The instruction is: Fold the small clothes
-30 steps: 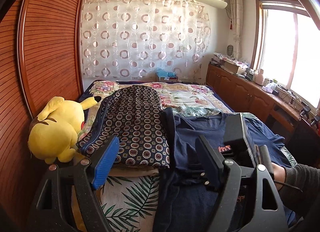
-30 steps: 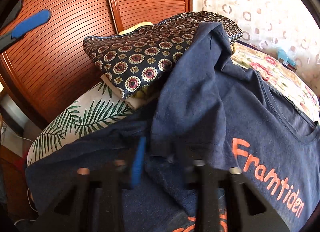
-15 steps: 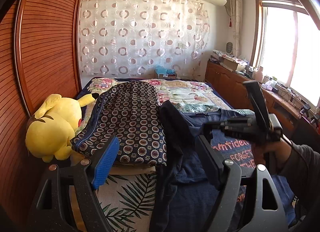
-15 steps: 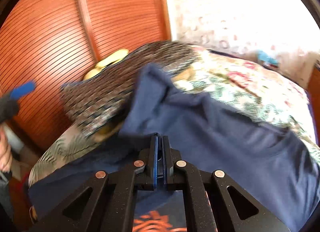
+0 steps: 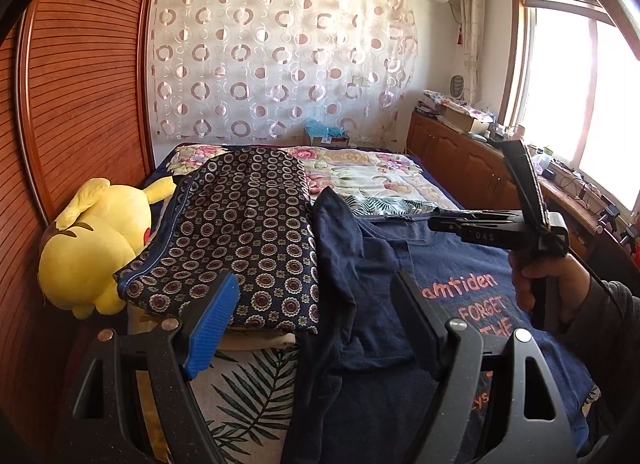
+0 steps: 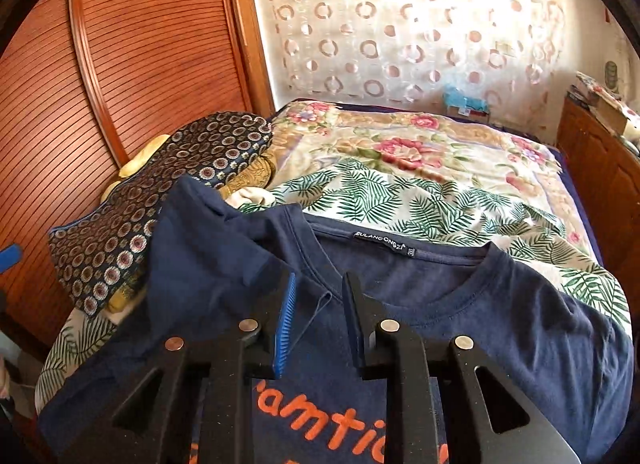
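A navy T-shirt (image 6: 500, 304) with orange lettering lies face up on the bed; it also shows in the left wrist view (image 5: 372, 304). Its left sleeve (image 6: 208, 232) is draped up against a patterned cushion. My right gripper (image 6: 318, 316) hovers over the shirt's chest just below the collar, open with a narrow gap and empty; it also shows from the side in the left wrist view (image 5: 436, 222). My left gripper (image 5: 316, 320) is wide open and empty, above the shirt's left side.
A dark patterned cushion (image 5: 240, 232) and a yellow plush toy (image 5: 92, 248) lie at the left by the wooden wardrobe (image 5: 80, 104). The bed has a leaf-print sheet (image 6: 420, 200) and floral quilt (image 6: 400, 140). A wooden cabinet (image 5: 460, 156) runs along the right.
My right gripper, shut half a second ago, has opened to a narrow gap and swung from the sleeve side to over the chest. The left gripper stayed open and barely moved.
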`<state>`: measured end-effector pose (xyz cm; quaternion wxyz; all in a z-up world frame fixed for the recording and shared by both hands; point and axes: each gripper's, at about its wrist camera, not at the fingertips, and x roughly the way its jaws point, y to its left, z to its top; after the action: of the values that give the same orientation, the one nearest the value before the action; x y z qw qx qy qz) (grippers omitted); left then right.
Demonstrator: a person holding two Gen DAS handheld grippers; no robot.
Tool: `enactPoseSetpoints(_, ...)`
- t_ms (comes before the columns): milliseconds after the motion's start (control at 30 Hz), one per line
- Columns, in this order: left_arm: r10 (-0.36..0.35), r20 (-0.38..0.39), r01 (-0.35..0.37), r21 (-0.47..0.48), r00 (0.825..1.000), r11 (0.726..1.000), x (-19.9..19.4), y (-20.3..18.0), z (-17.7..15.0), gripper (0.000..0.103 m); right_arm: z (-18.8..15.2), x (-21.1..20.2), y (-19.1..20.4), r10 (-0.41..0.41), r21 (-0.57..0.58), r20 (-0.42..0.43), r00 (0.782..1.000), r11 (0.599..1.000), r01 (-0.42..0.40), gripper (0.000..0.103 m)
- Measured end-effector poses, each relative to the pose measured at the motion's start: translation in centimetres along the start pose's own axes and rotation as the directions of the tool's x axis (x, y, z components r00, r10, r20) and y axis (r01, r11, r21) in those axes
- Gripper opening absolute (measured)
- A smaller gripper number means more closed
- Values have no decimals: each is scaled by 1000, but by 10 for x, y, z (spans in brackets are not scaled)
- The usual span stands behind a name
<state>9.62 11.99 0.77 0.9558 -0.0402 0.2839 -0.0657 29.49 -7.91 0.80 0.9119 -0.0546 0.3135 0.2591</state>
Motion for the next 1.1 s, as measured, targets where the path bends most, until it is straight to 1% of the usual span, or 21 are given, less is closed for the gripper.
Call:
enactPoseSetpoints(100, 1, -12, -1, 15, 1000, 1000, 8, -5, 3, 79, -14, -6, -7, -2, -25, -24, 1000, 1000, 1, 25)
enactPoseSetpoints(167, 2, -20, -1, 27, 1000, 1000, 15, -8, 6, 79, -23, -19, -20, -14, -44, -43, 999, 999, 13, 25)
enactPoseSetpoints(300, 2, -34, 0, 41, 999, 999, 36, -13, 14, 79, -45, -29, -42, -48, -72, -87, 995, 997, 42, 25)
enactPoseSetpoints(400, 12, -61, -9, 51, 998, 999, 53, -17, 19, 79, -60, -36, -60, -55, -76, -130, 990, 996, 45, 25)
enactPoseSetpoints(567, -1, -102, 8, 69, 995, 998, 80, -25, 27, 79, -81, -55, -78, -70, -64, -154, 986, 996, 61, 25)
enactPoseSetpoints(700, 17, -139, -8, 66, 990, 998, 104, -28, 40, 79, -88, -68, -84, -77, -72, -144, 987, 995, 67, 25)
enactPoseSetpoints(767, 10, -146, -1, 65, 989, 998, 112, -31, 46, 75, -90, -70, -84, -79, -74, -140, 987, 995, 69, 25)
enactPoseSetpoints(833, 17, -158, -5, 79, 987, 997, 121, -36, 53, 67, -94, -69, -81, -78, -83, -125, 989, 994, 68, 27)
enactPoseSetpoints(900, 26, -162, -11, 98, 986, 995, 129, -40, 59, 64, -97, -72, -81, -73, -90, -116, 991, 994, 63, 31)
enactPoseSetpoints(1067, 61, -190, -38, 127, 980, 991, 151, -42, 65, 64, -102, -73, -79, -71, -90, -114, 991, 994, 61, 32)
enactPoseSetpoints(1100, 65, -195, -41, 125, 979, 991, 154, -41, 65, 61, -102, -73, -83, -69, -88, -115, 991, 994, 59, 33)
